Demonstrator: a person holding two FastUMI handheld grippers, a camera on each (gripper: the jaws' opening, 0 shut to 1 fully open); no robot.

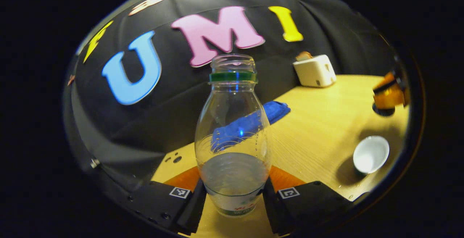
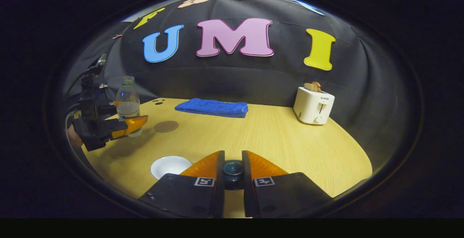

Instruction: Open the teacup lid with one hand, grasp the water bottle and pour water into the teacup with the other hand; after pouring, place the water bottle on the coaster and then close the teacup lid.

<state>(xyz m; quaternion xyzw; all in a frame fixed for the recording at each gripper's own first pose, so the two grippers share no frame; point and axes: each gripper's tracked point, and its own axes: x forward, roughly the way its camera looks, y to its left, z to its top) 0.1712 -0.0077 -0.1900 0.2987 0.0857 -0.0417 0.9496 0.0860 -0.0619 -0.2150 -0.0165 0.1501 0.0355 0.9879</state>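
Note:
A clear water bottle (image 1: 232,133) with no cap and a green neck ring holds a little water. It stands between the fingers of my left gripper (image 1: 235,183), which press on its lower part. In the right gripper view that bottle (image 2: 127,104) and the left gripper (image 2: 125,125) are at the table's far left, beside a round brown coaster (image 2: 166,126). My right gripper (image 2: 233,155) is shut on the dark knob of the teacup lid (image 2: 233,171). The white teacup (image 2: 170,165) sits uncovered just left of it, and in the left gripper view the teacup (image 1: 371,154) lies low right, below the right gripper (image 1: 388,95).
A folded blue towel (image 2: 212,107) lies at the back of the wooden table (image 2: 282,136). A white toaster (image 2: 313,104) with bread in it stands at the back right. The black cloth wall closes the booth behind.

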